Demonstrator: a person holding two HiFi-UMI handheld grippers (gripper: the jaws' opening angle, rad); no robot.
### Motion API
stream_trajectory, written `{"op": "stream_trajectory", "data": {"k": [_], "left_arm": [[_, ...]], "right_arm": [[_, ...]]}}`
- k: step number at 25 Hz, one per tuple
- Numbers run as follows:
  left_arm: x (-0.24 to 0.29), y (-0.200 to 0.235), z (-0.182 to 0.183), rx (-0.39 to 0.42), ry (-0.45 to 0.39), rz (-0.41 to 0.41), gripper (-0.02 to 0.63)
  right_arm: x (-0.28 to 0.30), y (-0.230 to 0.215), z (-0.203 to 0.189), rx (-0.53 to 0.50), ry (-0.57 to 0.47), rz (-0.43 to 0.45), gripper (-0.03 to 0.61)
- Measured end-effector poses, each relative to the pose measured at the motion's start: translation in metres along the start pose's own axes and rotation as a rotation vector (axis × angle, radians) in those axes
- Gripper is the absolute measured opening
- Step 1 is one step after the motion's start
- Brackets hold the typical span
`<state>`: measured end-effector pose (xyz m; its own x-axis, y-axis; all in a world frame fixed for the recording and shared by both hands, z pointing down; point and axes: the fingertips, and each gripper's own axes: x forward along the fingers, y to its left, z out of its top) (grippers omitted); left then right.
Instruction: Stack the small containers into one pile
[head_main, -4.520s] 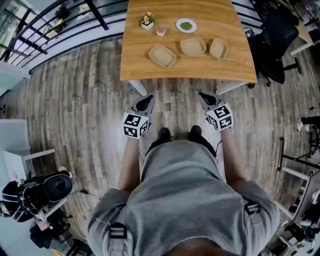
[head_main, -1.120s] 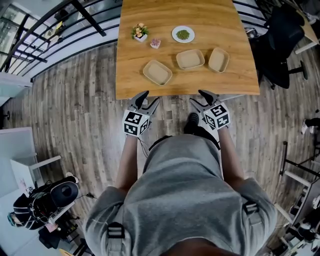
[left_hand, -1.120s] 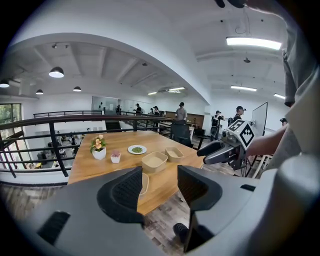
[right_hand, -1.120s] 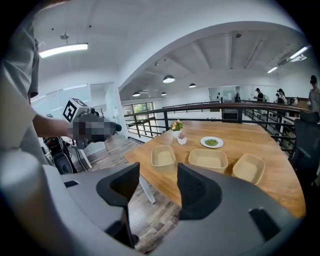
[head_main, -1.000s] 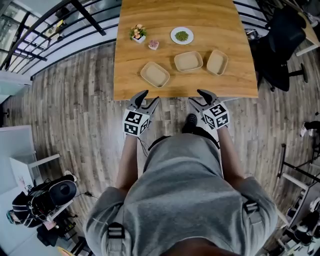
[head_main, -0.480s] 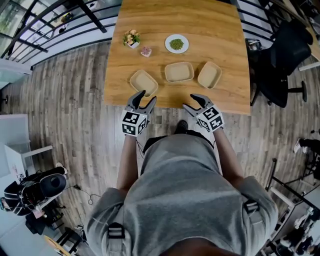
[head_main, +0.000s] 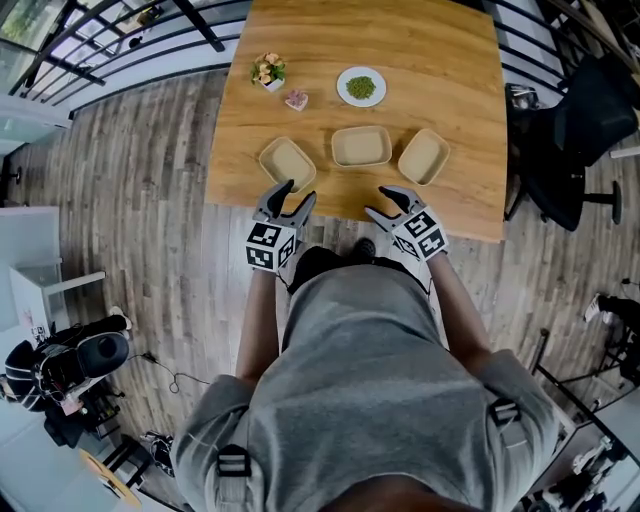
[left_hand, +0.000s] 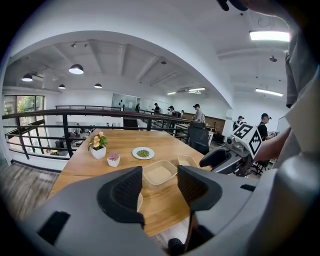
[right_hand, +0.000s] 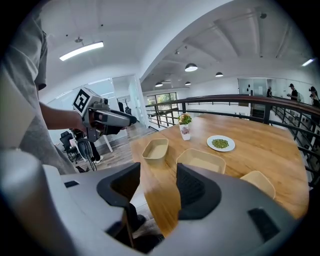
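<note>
Three small tan containers sit in a row on the wooden table (head_main: 460, 90): the left container (head_main: 288, 164), the middle container (head_main: 361, 146) and the right container (head_main: 423, 157). My left gripper (head_main: 291, 193) hangs open at the table's near edge, just short of the left container. My right gripper (head_main: 384, 202) is open too, at the near edge below the middle and right containers. In the left gripper view the middle container (left_hand: 159, 173) shows between the jaws. The right gripper view shows the left container (right_hand: 155, 149), middle container (right_hand: 201, 161) and right container (right_hand: 258, 183).
At the table's far side stand a white pot with flowers (head_main: 267, 72), a small pink pot (head_main: 296, 99) and a white plate of green bits (head_main: 361, 87). A black office chair (head_main: 577, 130) stands right of the table. Railings (head_main: 120, 30) run at the upper left.
The person has walked up to the table; both grippers, once over the floor, now reach its near edge. The containers have not moved on the table.
</note>
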<state>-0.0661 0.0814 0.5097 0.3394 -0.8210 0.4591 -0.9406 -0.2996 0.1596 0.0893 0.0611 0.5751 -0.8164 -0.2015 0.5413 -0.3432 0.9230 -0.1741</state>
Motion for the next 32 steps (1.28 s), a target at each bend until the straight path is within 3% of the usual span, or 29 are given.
{"op": "stream_trajectory", "data": {"k": [13,25,32], "left_arm": [[0.015,0.073,0.003,-0.002,0.043,-0.010,0.224],[0.048,0.158,-0.028,-0.064,0.129,-0.059,0.224],[0.084,0.183,-0.046,-0.006,0.216,-0.107,0.224]], "right_arm": [[0.053,0.006,0.014,-0.016,0.076,-0.003,0.233],[0.088,-0.020,0.005,0.080,0.132,-0.143,0.215],[0.094,-0.037,0.012,0.155,0.117,-0.214,0.206]]}}
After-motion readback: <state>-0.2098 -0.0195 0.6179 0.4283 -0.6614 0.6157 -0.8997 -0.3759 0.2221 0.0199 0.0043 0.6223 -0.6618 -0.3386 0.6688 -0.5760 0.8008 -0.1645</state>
